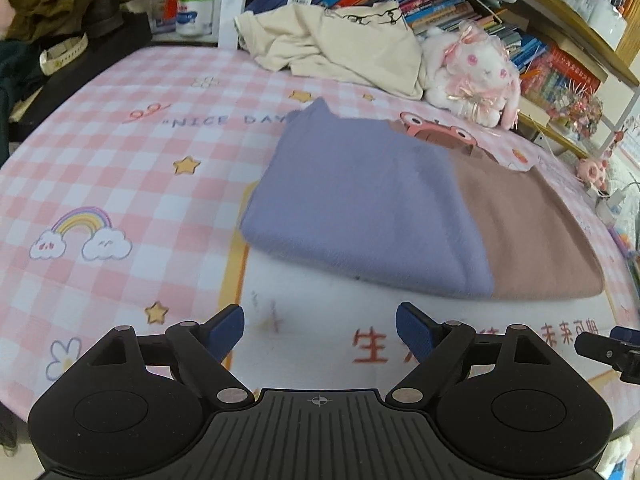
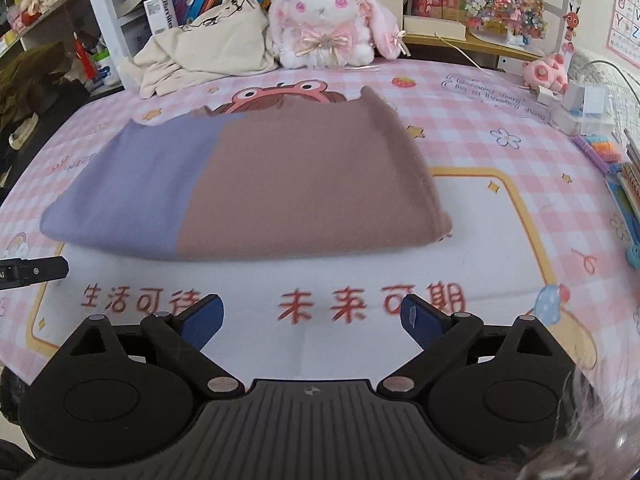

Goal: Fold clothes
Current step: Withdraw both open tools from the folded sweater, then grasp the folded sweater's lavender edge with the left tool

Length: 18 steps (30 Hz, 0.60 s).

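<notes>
Sweater (image 2: 248,184), folded into a flat purple-and-brown block, lies on the bed (image 1: 120,168) just ahead of both my hand-held grippers, long axis across my view, purple end nearer the left (image 1: 320,330), brown nearer the right (image 2: 312,320), both spread wide and empty.

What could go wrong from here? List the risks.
Both grippers, left and right, are open and hold nothing, so the folded two-tone garment lies free; a careless pinch might take only its top layer and undo the fold. A wide sweep could drag the crumpled cream garment or plush rabbit.
</notes>
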{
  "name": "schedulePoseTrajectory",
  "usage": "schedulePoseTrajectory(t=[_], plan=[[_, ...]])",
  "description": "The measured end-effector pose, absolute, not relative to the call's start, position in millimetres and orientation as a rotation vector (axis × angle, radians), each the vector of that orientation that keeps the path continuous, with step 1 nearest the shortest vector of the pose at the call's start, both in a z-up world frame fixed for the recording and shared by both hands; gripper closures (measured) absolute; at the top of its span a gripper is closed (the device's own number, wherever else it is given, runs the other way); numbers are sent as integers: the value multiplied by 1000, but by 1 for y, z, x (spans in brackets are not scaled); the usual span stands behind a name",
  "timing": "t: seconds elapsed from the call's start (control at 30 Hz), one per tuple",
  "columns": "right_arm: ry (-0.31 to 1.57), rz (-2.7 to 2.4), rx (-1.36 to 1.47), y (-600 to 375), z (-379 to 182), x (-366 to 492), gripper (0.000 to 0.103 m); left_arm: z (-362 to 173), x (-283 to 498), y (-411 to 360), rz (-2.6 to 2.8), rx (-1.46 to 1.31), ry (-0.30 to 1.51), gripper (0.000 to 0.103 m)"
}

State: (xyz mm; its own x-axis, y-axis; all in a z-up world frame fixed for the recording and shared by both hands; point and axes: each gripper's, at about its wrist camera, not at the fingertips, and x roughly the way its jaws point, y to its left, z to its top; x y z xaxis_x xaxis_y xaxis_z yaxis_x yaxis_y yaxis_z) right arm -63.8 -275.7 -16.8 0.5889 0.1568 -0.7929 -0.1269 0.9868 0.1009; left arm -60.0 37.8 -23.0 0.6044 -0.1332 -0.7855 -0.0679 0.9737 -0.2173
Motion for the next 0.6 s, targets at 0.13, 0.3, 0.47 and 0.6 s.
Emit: schedulePoseTrajectory(t=[0.13,0.3,0.47,0.6], plan=[[929,160,20,-264,-16,-73,7,-30,-62,47,-74,-286,960,17],[945,150,11,-258,-17,-78,7,-34,-64,51,-109,-319,967,18],[965,140,11,-257,-20,-78,7,-35,-61,54,-138,-352,969,18],[958,140,-1,-255,-20,-76,7,-42,-56,67,-117,-461,977,18]])
